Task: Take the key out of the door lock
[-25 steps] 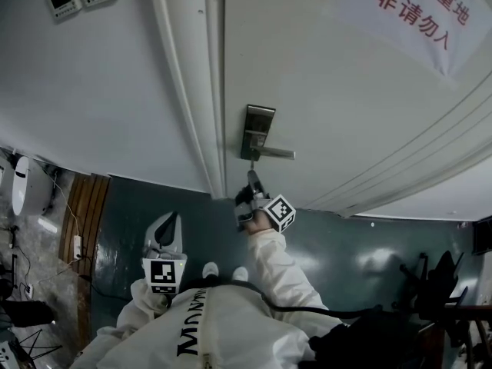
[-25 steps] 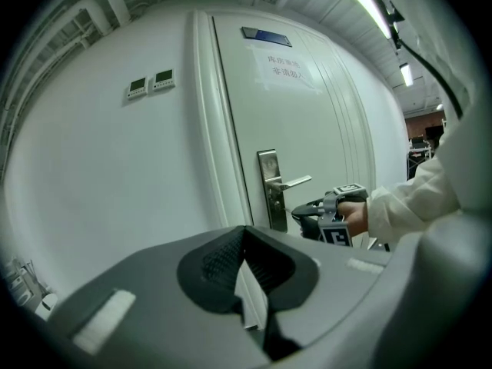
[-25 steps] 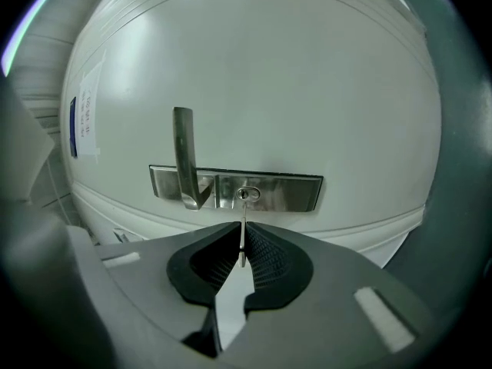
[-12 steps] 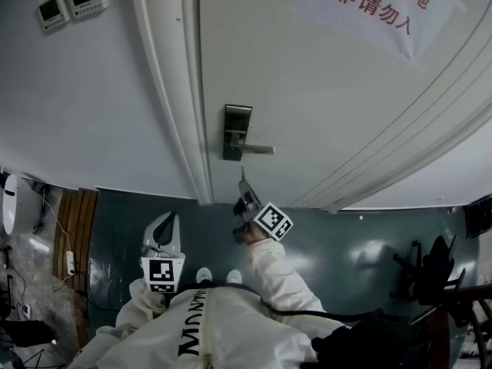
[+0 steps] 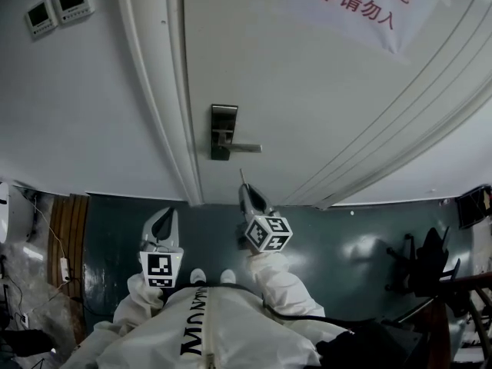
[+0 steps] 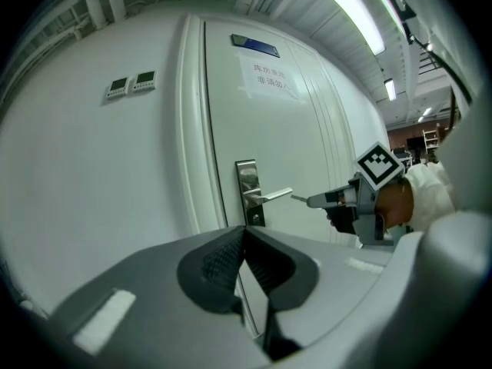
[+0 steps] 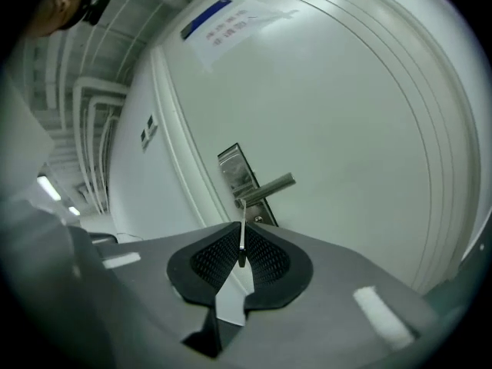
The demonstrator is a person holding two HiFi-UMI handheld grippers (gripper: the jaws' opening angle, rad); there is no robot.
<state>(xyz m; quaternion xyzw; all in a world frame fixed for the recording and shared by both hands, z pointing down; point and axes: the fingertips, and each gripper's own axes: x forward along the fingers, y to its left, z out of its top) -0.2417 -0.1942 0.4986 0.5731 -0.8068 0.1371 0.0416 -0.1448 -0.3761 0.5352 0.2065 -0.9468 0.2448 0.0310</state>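
Observation:
The steel lock plate with its lever handle sits on the white door. My right gripper hovers below and right of the plate, apart from it, shut on the key. In the right gripper view the thin key stands upright between the pads, its tip just short of the handle. The left gripper view shows that key pointing at the lock plate across a gap. My left gripper hangs low by my body, shut and empty.
A paper notice with red characters hangs high on the door. The door frame runs just left of the lock. Two wall control panels sit at the upper left. Dark chairs stand on the floor at right.
My right gripper has drawn back from the lock plate with the key, and the gap to the plate has widened. The head view has shifted. The left gripper stays put.

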